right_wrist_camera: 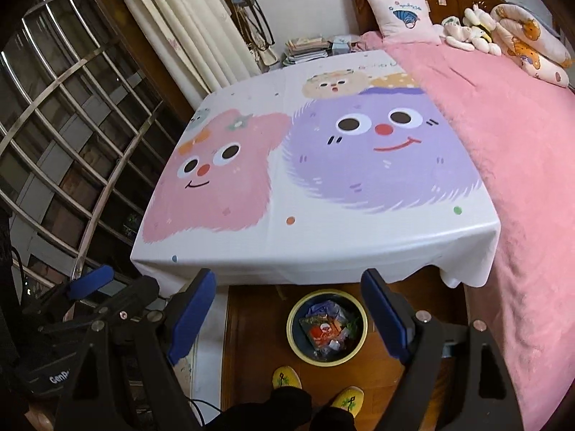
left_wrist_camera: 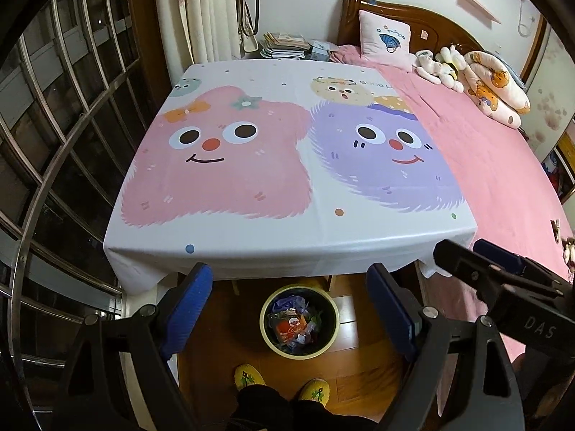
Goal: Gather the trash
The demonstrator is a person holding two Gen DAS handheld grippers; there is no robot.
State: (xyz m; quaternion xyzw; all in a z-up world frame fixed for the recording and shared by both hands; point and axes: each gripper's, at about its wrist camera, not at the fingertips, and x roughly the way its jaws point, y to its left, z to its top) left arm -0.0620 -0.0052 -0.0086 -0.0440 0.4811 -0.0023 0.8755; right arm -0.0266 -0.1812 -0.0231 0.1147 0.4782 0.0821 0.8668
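The table [left_wrist_camera: 273, 230] carries a smooth, glossy white cloth printed with a fuzzy pink figure and a fuzzy purple figure, both with round eyes and red noses; its front edge hangs in soft folds. To the right, touching the table's side, lies a bed [left_wrist_camera: 503, 179] under a plush pink blanket, with a carved dark wooden headboard, a square pink pillow [left_wrist_camera: 386, 37] and soft toys. A cream curtain and a metal window grille stand to the left. The floor is polished reddish wood.

A round bin [left_wrist_camera: 299, 321] with a pale yellow rim stands on the floor just before the table; the trash [left_wrist_camera: 294, 325], crumpled wrappers and plastic, lies inside it.

The left tongs [left_wrist_camera: 287, 309] stand released, nothing between the blue pads. The right tongs [right_wrist_camera: 287, 312] are likewise released and empty. Yellow slippers [left_wrist_camera: 316, 389] show below.
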